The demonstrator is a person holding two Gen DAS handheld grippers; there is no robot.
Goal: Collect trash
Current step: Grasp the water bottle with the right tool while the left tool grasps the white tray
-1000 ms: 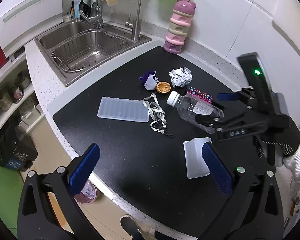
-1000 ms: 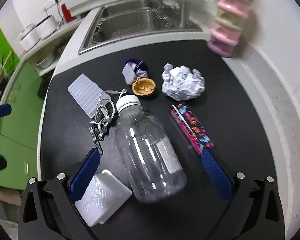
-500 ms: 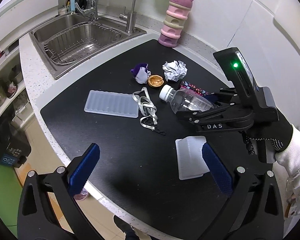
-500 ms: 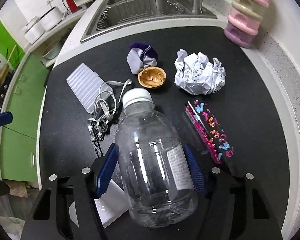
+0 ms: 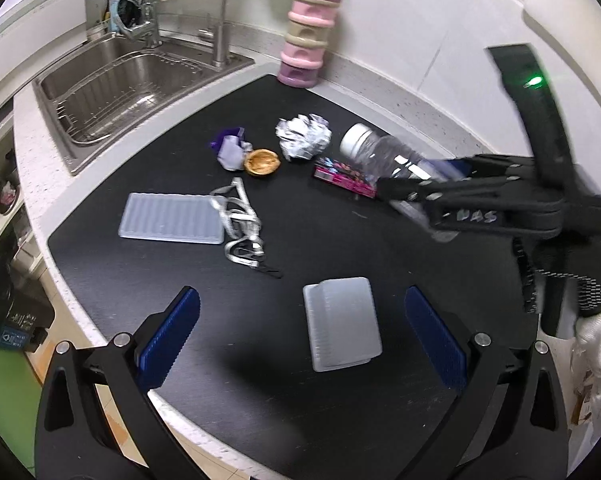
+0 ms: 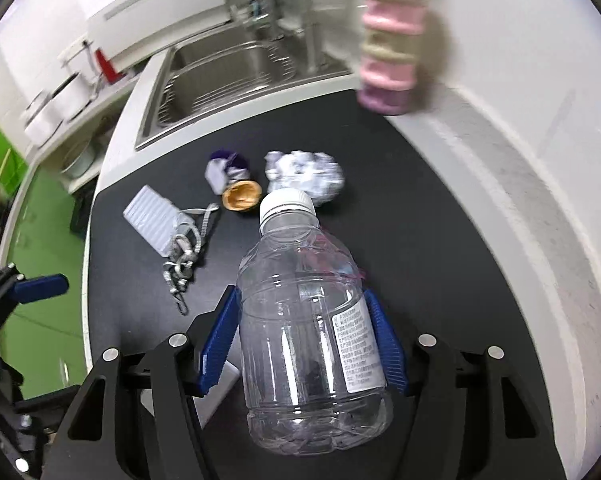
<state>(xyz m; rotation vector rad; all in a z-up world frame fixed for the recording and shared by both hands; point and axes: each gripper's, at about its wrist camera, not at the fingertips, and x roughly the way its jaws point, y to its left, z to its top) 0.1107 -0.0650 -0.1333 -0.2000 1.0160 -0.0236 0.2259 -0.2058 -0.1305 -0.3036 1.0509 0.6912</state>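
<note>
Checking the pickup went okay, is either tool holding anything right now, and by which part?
The right tool, jaws closing, grips the clear plastic bottle across its body, near the label. The left tool is open, holding nothing.

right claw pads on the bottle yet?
Touching. Right wrist view: both blue pads press the clear bottle sides as the right claw closes.

One bottle (image 6: 308, 328), one paper ball (image 5: 303, 142), two ribbed white boxes (image 5: 171, 218), one lanyard (image 5: 241, 220).

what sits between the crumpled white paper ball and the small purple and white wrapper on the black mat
A brown walnut shell half lies between the crumpled white paper ball and the small purple and white wrapper, close to the wrapper; the left wrist view shows it.
</note>
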